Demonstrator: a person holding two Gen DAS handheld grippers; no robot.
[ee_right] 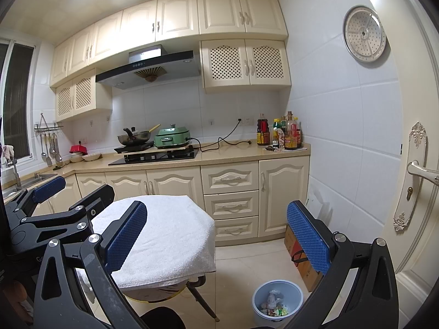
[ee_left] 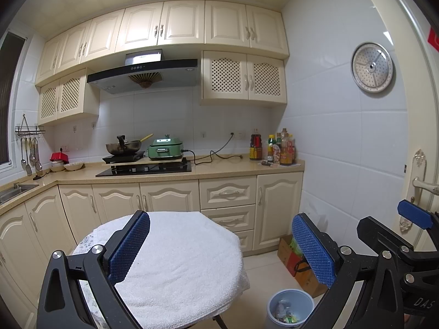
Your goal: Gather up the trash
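A light blue trash bin stands on the floor to the right of a small table covered with a white towel; it holds crumpled wrappers. The bin also shows in the right wrist view. My left gripper is open and empty, held above the table's near side. My right gripper is open and empty, over the table's right edge and the floor. The towel has no loose trash on it that I can see. The right gripper's finger shows at the right of the left view.
Cream cabinets and a beige counter run along the back, with a hob, a wok, a green cooker and bottles. A cardboard box stands by the right wall. A door with a handle is at right.
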